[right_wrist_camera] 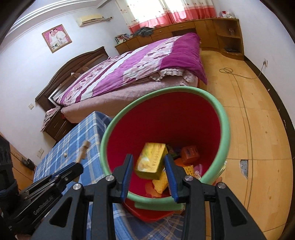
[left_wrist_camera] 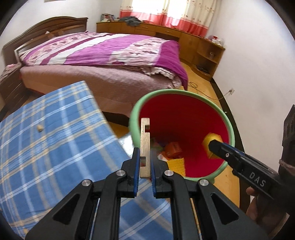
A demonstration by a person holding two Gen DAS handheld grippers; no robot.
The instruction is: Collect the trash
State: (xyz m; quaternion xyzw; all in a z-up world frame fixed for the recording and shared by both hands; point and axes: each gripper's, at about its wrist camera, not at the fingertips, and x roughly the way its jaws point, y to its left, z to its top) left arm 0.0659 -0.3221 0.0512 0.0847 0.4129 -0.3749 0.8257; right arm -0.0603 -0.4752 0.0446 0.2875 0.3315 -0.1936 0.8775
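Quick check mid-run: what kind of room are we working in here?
A home bedroom, by the look of it: a made bed with a purple floral quilt and dark wooden headboard, curtains above a low wooden cabinet run, and a wall air conditioner.

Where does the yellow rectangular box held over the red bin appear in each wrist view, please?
Left wrist view: the yellow rectangular box sits at centre-right, partly hidden behind the tip of the right tongs, inside the bin's mouth.
Right wrist view: the box is low at centre, clamped between the blue pads.
Shared landmark: the red bin's green rim.
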